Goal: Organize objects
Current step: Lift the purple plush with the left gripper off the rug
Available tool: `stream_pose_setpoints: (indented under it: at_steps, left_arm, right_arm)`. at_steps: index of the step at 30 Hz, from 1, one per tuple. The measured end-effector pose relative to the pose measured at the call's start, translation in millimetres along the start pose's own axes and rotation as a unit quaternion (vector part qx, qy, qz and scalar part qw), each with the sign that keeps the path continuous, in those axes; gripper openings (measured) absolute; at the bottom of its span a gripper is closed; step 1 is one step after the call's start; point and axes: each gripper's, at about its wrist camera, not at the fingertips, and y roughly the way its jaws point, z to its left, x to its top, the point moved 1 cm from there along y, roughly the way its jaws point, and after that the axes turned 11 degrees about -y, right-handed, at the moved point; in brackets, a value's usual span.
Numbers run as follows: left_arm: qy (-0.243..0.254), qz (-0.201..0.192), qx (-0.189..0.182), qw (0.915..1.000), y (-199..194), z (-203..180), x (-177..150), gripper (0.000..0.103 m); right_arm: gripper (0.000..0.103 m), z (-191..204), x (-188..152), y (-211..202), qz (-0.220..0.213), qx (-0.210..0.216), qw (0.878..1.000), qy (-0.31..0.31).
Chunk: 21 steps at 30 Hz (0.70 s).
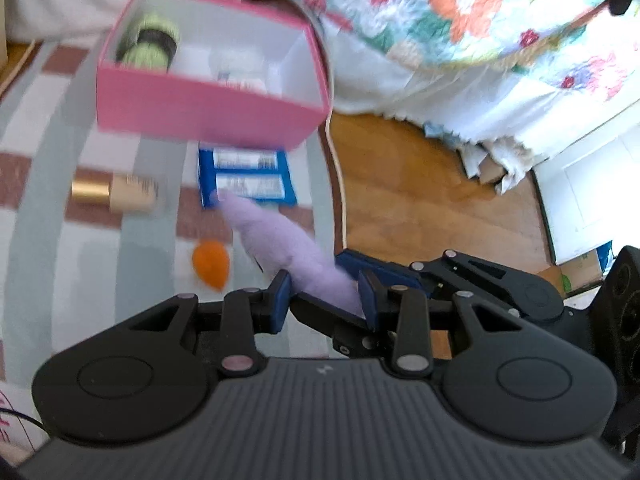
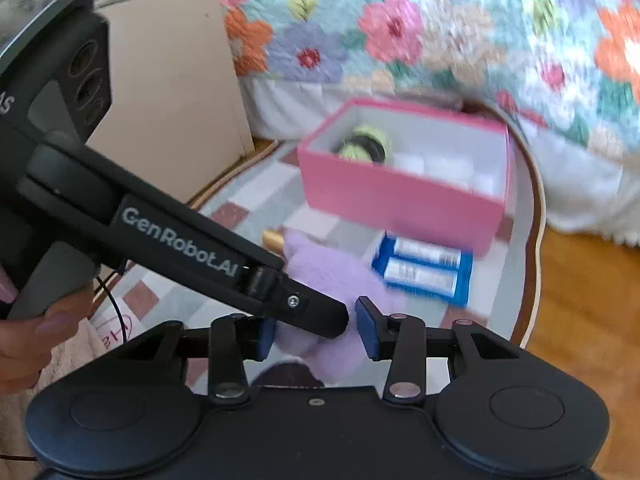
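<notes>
Both tools [image 1: 326, 300] [image 2: 316, 328] half-open around lilac cloth [image 1: 280, 248].

Left gripper [image 1: 325, 300] low in view, blue pads [image 1: 280, 300] on either side of a lilac fuzzy cloth [image 1: 280, 240]; grip unclear. Right gripper [image 1: 404, 276] just right of it, reaching in under the cloth. Beyond: orange sponge [image 1: 211, 263] near left, gold-capped bottle [image 1: 116, 192] farther left, blue pack [image 1: 246, 178] ahead, pink box [image 1: 208, 116] far, holding a green jar [image 1: 154, 42]. All on a striped rug [image 1: 60, 260]; wood floor [image 1: 420, 200] right, floral quilt [image 1: 480, 12] far right.
</notes>
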Motion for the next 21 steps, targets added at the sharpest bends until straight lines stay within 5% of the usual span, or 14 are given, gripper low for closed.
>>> stream_pose_setpoints:
  at_steps: [10,21]
  left_arm:
    - [-0.043,0.018,0.006,0.9989,22,24,17,0.034]
    - [-0.044,0.095,0.084,0.9910,78,71,-26,0.034]
  right_arm:
    - [0.039,-17,11,20,-0.009,0.029,0.999,0.011]
    - [0.055,-35,-70,52,0.132,0.086,0.985,0.070]
